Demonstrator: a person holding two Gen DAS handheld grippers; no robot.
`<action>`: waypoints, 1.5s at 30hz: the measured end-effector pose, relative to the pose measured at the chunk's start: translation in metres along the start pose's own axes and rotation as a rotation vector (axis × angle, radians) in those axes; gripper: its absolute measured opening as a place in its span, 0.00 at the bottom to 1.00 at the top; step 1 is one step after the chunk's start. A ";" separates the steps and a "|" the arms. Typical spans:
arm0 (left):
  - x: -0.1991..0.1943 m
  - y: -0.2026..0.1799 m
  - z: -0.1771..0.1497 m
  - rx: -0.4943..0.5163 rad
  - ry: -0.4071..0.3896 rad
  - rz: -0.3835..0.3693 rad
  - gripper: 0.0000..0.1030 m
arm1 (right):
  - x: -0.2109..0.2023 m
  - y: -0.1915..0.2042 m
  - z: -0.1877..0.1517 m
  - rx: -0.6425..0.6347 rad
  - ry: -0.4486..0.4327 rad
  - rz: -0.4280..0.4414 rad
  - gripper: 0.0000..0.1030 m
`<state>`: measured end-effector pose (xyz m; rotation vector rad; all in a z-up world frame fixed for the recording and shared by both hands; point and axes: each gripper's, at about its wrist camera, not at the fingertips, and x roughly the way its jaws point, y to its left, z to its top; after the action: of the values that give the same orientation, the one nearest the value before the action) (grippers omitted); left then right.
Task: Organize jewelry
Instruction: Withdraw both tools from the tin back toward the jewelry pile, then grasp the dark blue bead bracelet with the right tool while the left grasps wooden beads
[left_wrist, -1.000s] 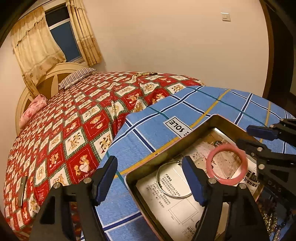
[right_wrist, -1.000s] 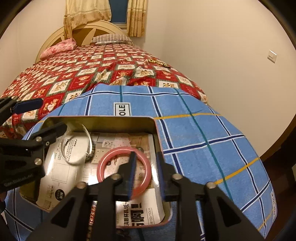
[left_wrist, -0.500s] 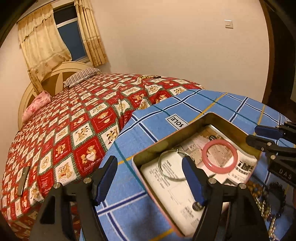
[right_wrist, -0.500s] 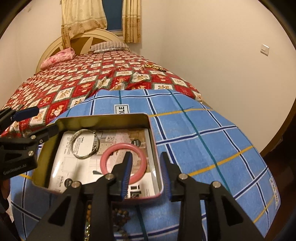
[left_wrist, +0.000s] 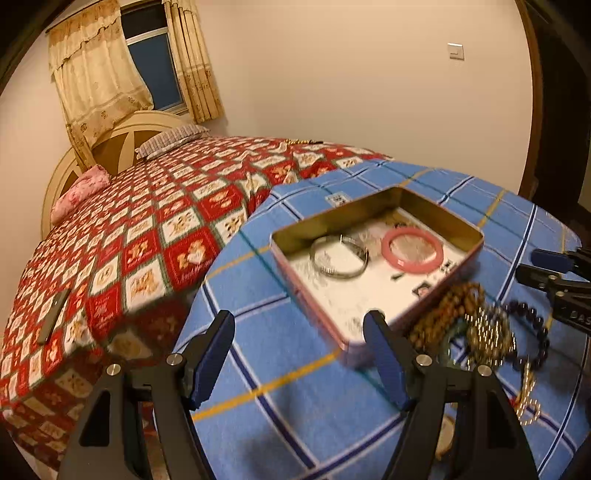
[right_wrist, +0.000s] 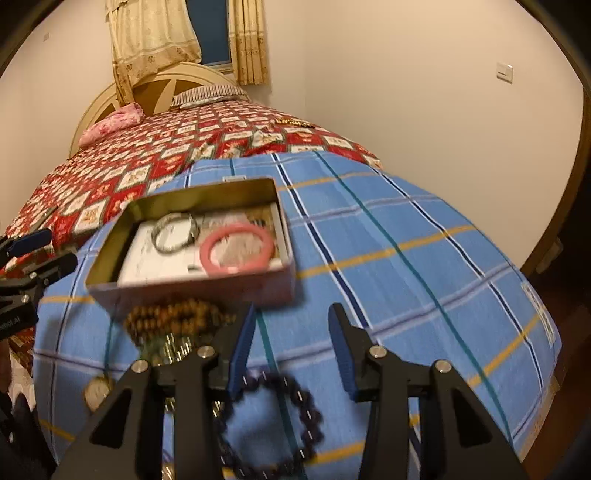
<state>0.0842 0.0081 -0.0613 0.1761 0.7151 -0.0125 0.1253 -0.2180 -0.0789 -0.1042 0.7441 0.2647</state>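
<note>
Pink bangle (left_wrist: 412, 248) and silver bangle (left_wrist: 339, 256) in a gold-walled tin (left_wrist: 436, 210); brown beads (right_wrist: 173, 315); dark purple beads (right_wrist: 275, 421); blue plaid cloth (right_wrist: 406, 258); red-and-white checked bedspread (left_wrist: 147, 236); blue-padded black claws.

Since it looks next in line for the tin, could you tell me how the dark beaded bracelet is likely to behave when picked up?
The dark beaded bracelet is strung round beads, so it will probably sag limply from one pinch point. The glossy beads may slip between the right tool pads. Lying flat on the blue cloth, it seems unlikely to roll.

Warm, dim indoor light in 2 fisheye views. Edges bow and darken. Motion blur smears the tin (left_wrist: 373, 258) and beads (right_wrist: 173, 314).
</note>
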 end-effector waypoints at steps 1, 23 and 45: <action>-0.001 -0.001 -0.004 -0.003 0.003 -0.001 0.70 | -0.003 -0.003 -0.008 0.009 0.004 -0.006 0.43; -0.003 -0.045 -0.012 -0.012 0.028 -0.131 0.70 | 0.000 -0.008 -0.047 0.021 0.098 -0.022 0.41; 0.041 -0.131 0.016 0.172 0.079 -0.250 0.43 | -0.014 -0.010 -0.055 0.031 0.056 -0.013 0.16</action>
<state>0.1162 -0.1219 -0.0968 0.2515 0.8115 -0.3074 0.0818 -0.2404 -0.1098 -0.0867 0.8022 0.2387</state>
